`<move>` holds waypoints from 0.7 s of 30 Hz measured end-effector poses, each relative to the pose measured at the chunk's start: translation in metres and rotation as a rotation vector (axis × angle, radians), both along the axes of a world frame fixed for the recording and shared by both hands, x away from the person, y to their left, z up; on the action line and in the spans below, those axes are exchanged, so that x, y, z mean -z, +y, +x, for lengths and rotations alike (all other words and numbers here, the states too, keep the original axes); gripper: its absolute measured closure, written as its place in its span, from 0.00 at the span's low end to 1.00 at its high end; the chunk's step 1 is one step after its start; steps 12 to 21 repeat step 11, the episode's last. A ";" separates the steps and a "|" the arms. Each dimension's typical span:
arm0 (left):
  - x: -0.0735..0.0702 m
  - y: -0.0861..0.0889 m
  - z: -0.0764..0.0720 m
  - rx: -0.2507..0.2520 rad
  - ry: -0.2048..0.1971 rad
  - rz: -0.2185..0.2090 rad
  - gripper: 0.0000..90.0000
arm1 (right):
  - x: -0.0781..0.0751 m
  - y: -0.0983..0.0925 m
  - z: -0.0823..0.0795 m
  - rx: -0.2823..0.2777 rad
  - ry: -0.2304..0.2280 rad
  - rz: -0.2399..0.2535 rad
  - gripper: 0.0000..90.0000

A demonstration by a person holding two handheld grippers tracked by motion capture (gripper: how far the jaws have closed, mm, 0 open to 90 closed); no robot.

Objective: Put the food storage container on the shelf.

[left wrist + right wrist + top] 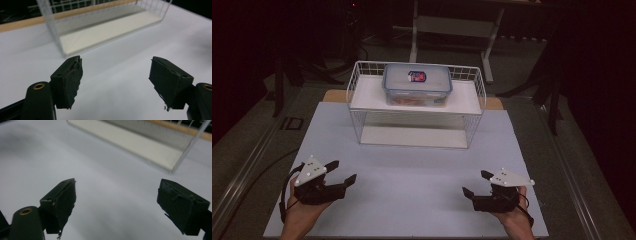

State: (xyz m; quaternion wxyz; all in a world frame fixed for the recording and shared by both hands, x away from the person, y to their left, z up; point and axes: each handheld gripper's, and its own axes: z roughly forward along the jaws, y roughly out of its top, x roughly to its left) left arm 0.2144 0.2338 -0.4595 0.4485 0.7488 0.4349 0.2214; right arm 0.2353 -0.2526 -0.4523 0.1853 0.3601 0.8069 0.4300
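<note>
Both pairs of jaws stand wide apart with nothing between them. Two grippers are at work: the left gripper [343, 171] sits low over the near left of the white table top [412, 180], held by the person's left hand [299, 212], and the right gripper [476, 183] sits over the near right, held by the right hand [514, 220]. Each carries one grey three-cornered plate on top. In the left gripper view, the left gripper [116, 75] shows two black padded jaws with frayed edges, and bare white surface lies in the gap. In the right gripper view, the right gripper [116, 197] shows the same: two worn black pads, spread wide, gripping nothing.

One white wire rack [417, 107] stands at the far middle of the table, well apart from both grippers. It has two levels: an upper shelf and a lower floor panel. On the upper shelf rests one clear plastic box [417, 84] with a snap-on lid, which bears one small red and blue label. Something orange-pink shows through the box wall, but what it is cannot be told. The lower level holds nothing. A strip of wooden table edge [334, 96] shows behind the rack.
</note>
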 end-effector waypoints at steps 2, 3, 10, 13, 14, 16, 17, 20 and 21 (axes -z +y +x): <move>0.004 0.001 0.000 -0.006 0.007 0.002 0.29 | 0.007 -0.003 -0.003 0.008 0.003 -0.014 0.19; 0.004 0.001 0.000 -0.008 0.001 0.001 0.29 | 0.008 -0.004 -0.004 0.016 -0.004 -0.010 0.19; 0.017 0.002 0.001 -0.043 -0.025 0.085 0.32 | 0.015 -0.013 -0.007 0.043 -0.040 0.009 0.23; 0.018 0.003 0.002 -0.050 -0.022 0.087 0.32 | 0.016 -0.013 -0.006 0.041 -0.041 0.006 0.23; 0.018 0.003 0.002 -0.050 -0.022 0.087 0.32 | 0.016 -0.013 -0.006 0.041 -0.041 0.006 0.23; 0.018 0.003 0.002 -0.050 -0.022 0.087 0.32 | 0.016 -0.013 -0.006 0.041 -0.041 0.006 0.23; 0.018 0.003 0.002 -0.050 -0.022 0.087 0.32 | 0.016 -0.013 -0.006 0.041 -0.041 0.006 0.23; 0.018 0.003 0.002 -0.050 -0.022 0.087 0.32 | 0.016 -0.013 -0.006 0.041 -0.041 0.006 0.23; 0.018 0.003 0.002 -0.050 -0.022 0.087 0.32 | 0.016 -0.013 -0.006 0.041 -0.041 0.006 0.23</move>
